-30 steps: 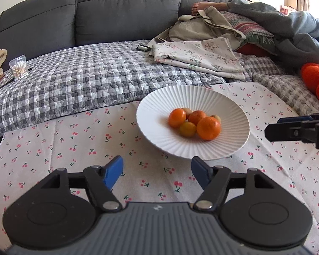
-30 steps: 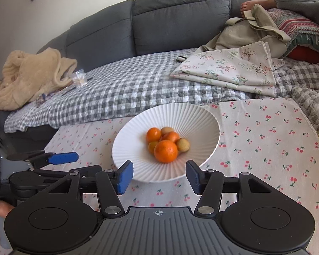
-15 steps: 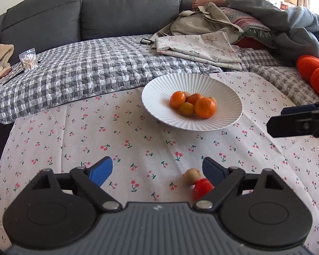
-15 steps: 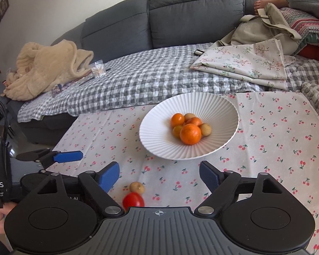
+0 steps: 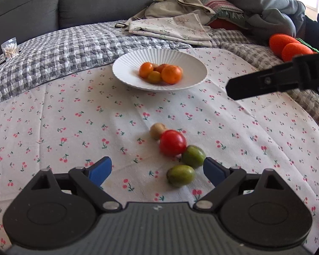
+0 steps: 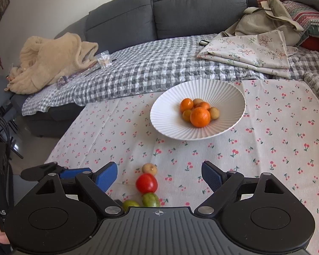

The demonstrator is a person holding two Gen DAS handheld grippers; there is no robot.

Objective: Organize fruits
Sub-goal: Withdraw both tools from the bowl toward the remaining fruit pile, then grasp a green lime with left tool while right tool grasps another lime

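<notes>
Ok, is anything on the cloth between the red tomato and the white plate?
Only the small tan fruit, touching the red tomato on its plate side. Beyond it, bare cherry-print tablecloth runs to the white plate.

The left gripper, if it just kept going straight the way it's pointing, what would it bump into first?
Probably the loose fruit on the cherry-print cloth. The open left gripper points down at a green fruit lying between its fingers, with a second green one and the red tomato just beyond. Depth is hard to judge.
</notes>
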